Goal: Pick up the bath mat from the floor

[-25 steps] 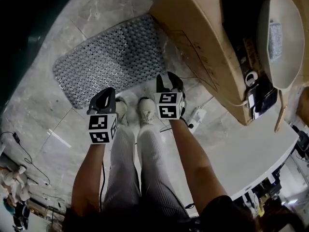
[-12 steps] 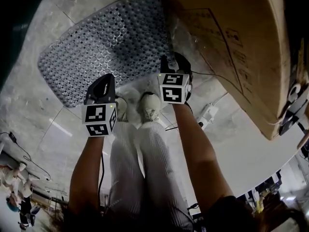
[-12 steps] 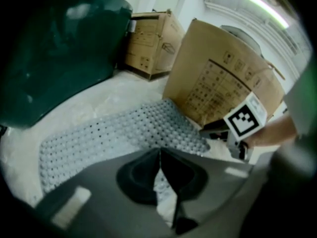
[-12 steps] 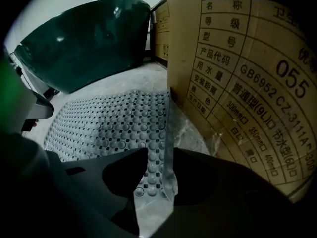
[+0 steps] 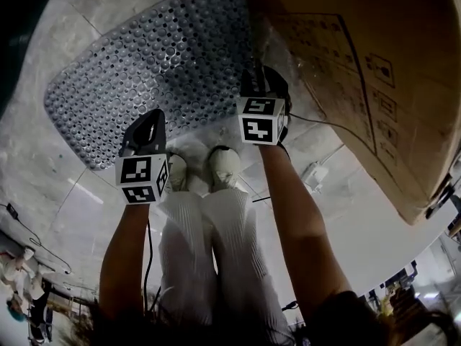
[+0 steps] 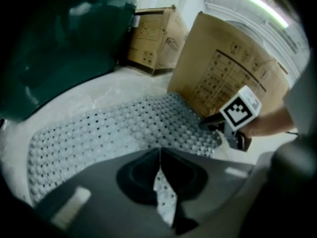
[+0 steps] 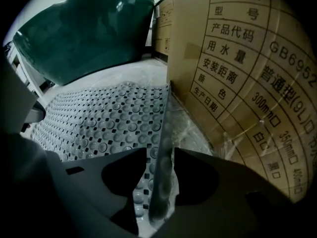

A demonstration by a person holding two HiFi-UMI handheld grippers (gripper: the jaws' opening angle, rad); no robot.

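The grey perforated bath mat [image 5: 158,63] lies on the marble floor, its right side against a tall cardboard box [image 5: 360,71]. My left gripper [image 5: 146,121] is over the mat's near edge. In the left gripper view its jaws [image 6: 159,155] meet at the tips, with mat [image 6: 109,133] showing in the slit behind them. My right gripper [image 5: 263,81] is at the mat's near right corner beside the box. Its jaws [image 7: 161,182] are opening, and the mat's upturned edge [image 7: 166,133] stands in the gap with a little space on its left.
A dark green tub [image 6: 54,43] curves over the mat's far side. A second cardboard box [image 6: 153,38] stands behind. The person's white shoes [image 5: 223,168] are just short of the mat. A white plug block [image 5: 315,175] and cable lie on the floor at right.
The view has dropped closer to the floor. Both grippers have moved forward from near the shoes onto the mat's near edge, the right one at the corner by the box.
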